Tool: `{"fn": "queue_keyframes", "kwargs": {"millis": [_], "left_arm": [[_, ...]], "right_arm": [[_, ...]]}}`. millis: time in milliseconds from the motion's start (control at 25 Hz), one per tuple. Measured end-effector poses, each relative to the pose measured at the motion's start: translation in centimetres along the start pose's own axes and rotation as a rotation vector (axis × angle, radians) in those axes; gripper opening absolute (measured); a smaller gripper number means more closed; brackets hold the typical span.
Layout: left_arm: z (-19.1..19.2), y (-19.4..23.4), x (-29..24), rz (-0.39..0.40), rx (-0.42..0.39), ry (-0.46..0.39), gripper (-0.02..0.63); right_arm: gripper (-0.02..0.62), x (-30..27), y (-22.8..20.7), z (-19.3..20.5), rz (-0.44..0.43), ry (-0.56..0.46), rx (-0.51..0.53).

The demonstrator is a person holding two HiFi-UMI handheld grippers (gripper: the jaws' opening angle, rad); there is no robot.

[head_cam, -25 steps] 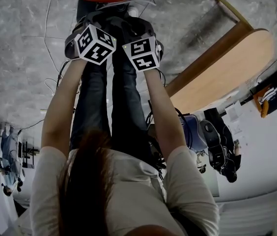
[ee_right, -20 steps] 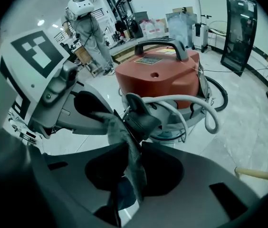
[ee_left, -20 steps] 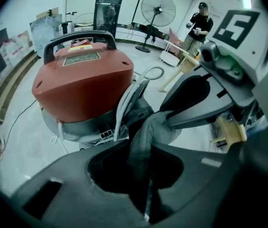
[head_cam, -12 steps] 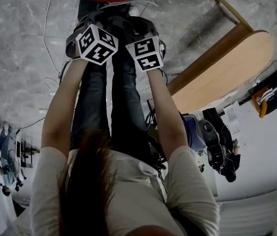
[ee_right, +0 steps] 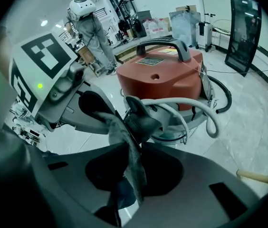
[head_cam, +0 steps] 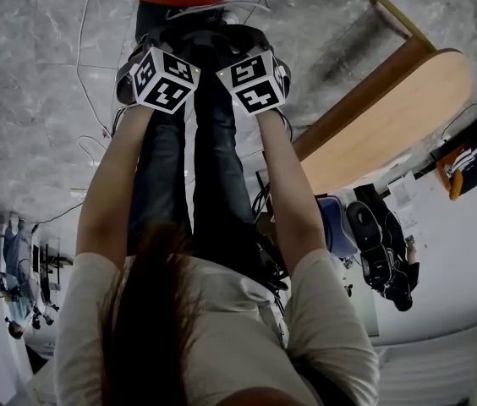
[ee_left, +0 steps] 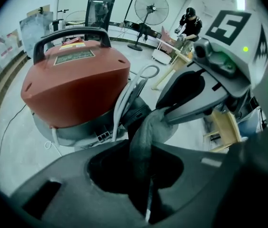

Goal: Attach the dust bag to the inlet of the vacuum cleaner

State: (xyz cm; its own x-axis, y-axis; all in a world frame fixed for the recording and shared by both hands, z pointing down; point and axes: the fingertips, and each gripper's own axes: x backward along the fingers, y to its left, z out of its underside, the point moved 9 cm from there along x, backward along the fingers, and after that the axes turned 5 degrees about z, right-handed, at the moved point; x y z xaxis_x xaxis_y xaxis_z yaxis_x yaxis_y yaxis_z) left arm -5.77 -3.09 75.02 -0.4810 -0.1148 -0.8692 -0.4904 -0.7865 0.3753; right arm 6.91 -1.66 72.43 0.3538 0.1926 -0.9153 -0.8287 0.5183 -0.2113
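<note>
The left tongs [ee_left: 146, 175] and right tongs [ee_right: 134, 175] each pinched the grey dust bag [ee_left: 148, 127]; it stretched lengthwise between them, near the red vacuum cleaner [ee_left: 77, 80]. The gripper views showed the bag; the head view hid it under the marker cubes [head_cam: 164, 78].

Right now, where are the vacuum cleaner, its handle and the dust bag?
vacuum cleaner [ee_left: 77, 82], left gripper view, red lid.
handle [ee_left: 72, 32], left gripper view, middle.
dust bag [ee_right: 129, 151], right gripper view, grey fold.
</note>
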Motion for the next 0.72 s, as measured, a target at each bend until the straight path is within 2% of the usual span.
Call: {"fn": "queue_keyframes", "kwargs": {"millis": [200, 360, 520, 600, 720], "left_arm": [[-0.31, 0.27, 0.10, 0.022, 0.006, 0.034, 0.069], [-0.33, 0.41, -0.08, 0.051, 0.038, 0.051, 0.078], [-0.19, 0.72, 0.15, 0.082, 0.069, 0.057, 0.101], [-0.18, 0.81, 0.18, 0.096, 0.074, 0.060, 0.101], [-0.24, 0.95, 0.25, 0.095, 0.066, 0.059, 0.101]], "right_arm": [[0.084, -0.05, 0.17, 0.43, 0.000, -0.003, -0.067], [0.093, -0.16, -0.14, 0.56, -0.045, 0.029, -0.060], [0.196, -0.22, -0.24, 0.79, -0.095, 0.016, -0.125], [0.214, -0.36, -0.10, 0.95, -0.119, 0.018, -0.150], [0.205, -0.45, 0.08, 0.77, -0.106, 0.015, -0.133]]}}
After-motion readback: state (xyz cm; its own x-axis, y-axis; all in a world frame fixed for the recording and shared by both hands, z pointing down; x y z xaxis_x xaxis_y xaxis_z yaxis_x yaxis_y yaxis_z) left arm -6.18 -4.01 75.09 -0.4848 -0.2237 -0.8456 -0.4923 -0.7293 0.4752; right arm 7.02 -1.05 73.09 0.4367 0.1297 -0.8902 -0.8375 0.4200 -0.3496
